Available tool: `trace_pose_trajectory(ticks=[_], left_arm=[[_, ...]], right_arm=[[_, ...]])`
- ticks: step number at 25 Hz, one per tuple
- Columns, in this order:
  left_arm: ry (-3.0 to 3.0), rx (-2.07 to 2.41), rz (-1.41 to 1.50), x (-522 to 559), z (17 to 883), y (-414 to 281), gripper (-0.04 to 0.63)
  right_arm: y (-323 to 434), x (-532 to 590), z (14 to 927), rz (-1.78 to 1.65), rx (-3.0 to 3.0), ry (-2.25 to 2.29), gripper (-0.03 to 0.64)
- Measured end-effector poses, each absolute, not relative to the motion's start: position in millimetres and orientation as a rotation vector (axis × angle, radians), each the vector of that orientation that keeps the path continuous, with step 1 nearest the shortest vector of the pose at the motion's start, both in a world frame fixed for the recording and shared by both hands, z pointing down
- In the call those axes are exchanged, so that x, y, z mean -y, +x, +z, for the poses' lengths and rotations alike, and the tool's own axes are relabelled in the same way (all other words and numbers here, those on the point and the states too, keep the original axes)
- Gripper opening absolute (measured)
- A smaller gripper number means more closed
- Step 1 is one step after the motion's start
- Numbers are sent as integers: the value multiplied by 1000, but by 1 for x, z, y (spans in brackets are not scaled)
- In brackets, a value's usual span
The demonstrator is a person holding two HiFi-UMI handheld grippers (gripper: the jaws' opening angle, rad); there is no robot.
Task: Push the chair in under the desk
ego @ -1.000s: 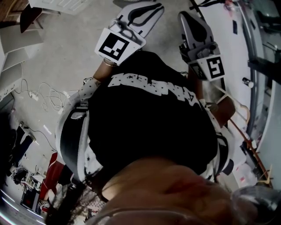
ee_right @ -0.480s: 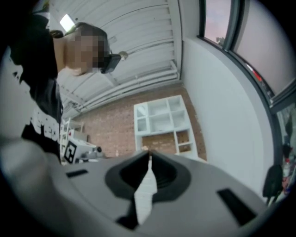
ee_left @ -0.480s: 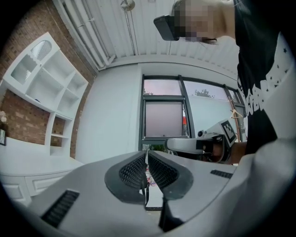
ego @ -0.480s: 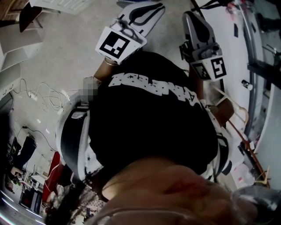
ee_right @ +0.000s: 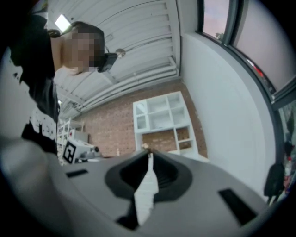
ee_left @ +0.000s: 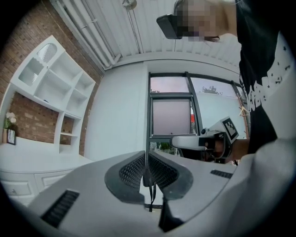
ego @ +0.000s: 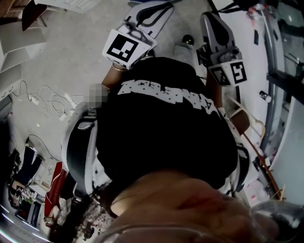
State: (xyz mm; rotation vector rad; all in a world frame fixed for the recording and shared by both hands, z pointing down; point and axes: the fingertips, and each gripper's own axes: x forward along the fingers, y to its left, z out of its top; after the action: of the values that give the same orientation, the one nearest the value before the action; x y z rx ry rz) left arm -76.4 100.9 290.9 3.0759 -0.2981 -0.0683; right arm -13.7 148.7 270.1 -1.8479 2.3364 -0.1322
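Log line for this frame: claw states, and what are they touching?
left claw: shut, empty | right claw: shut, empty | both held up ahead of black shirt | touching: nothing visible

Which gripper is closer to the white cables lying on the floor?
Left. The left gripper is on the white cables' side of the person; the right gripper is across the body, farther away.

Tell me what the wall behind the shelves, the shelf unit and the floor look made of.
Wall: bare red-brown brick, matt; mortar courses show.
Shelf unit: probably painted wood or board, smooth plain white; the material is unsure.
Floor: likely bare concrete, mottled grey, matt.
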Motion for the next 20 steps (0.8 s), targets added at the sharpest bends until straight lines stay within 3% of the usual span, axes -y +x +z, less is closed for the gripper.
trace_pose_trajectory(ticks=[20], left_arm=[[2958, 940, 118, -67, 325, -51, 40]], right_arm=[[54, -92, 295, -205, -2649, -1456, 34]])
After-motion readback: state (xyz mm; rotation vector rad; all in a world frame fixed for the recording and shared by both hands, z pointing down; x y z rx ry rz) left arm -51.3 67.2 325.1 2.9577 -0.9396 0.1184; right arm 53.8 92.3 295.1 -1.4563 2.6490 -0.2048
